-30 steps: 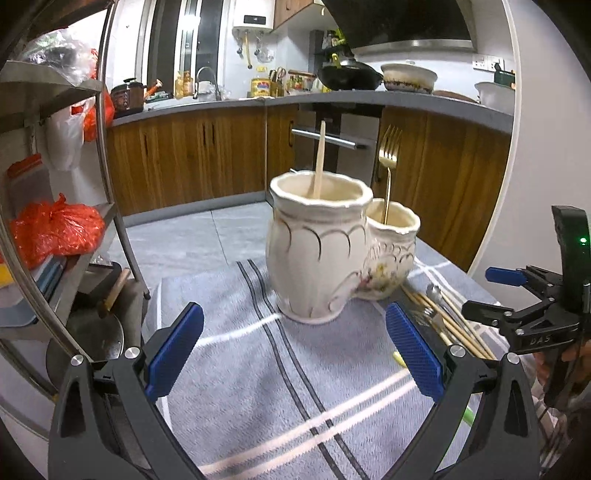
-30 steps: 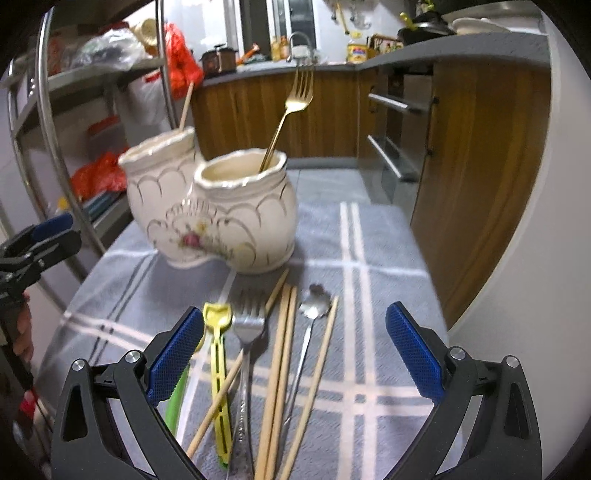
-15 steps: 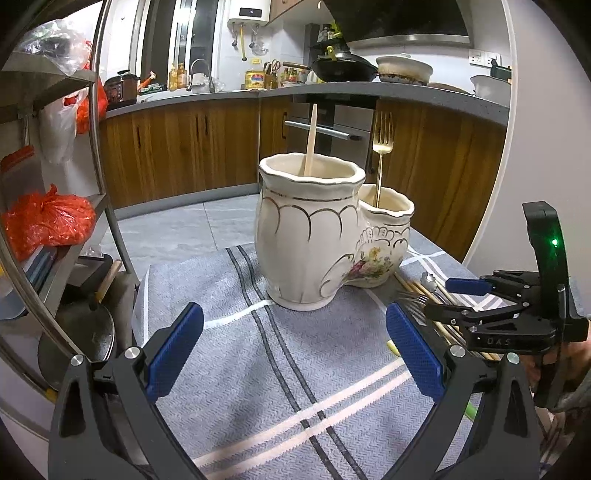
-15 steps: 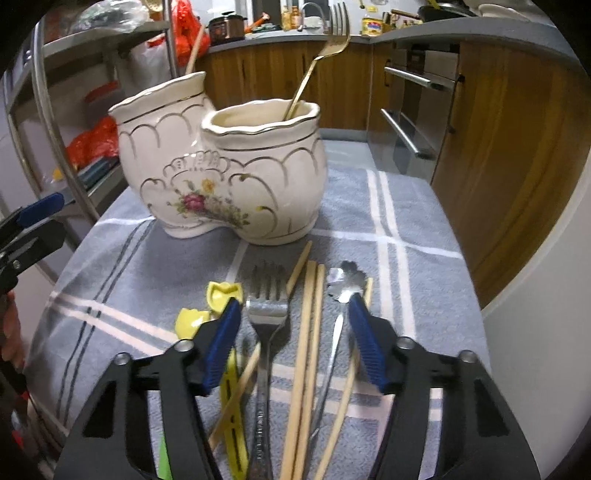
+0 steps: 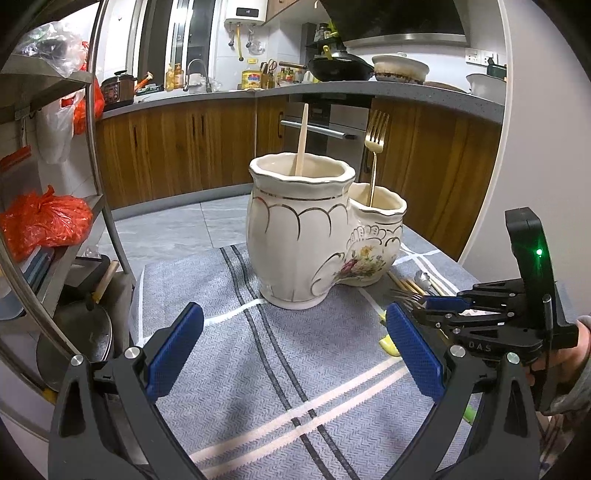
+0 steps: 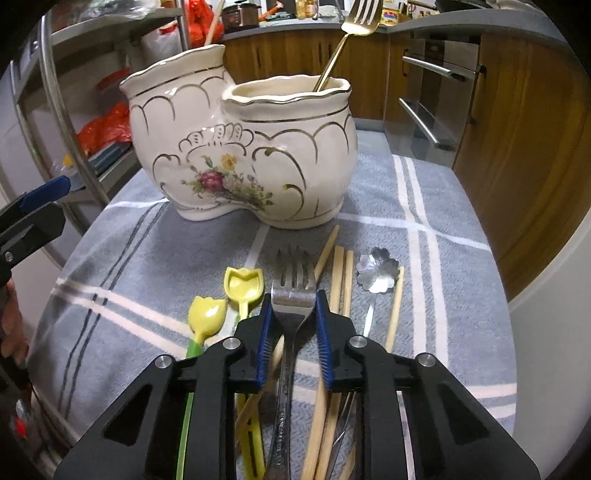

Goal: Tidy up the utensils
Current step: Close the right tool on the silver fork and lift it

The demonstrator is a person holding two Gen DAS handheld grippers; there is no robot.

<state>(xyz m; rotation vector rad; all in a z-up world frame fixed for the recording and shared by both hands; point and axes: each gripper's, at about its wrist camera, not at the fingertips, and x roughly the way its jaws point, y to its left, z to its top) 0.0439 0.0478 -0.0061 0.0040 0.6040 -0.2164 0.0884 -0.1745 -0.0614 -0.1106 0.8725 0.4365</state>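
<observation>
Since a second ago the right tongs have dropped onto the cutlery row and narrowed from wide to a slot around the steel fork; holder looms larger. Jaws are closing, fork neck between the pads, which look at or near contact; no lift visible yet. Holder sits just ahead of the tongs, gold fork upright in its near pocket, likely the sorting target. Chopsticks lie just right of the jaws, flower spoon beyond them, yellow spoons to the left. Left tongs hang wide and empty, short of the holder, probably on standby.
</observation>
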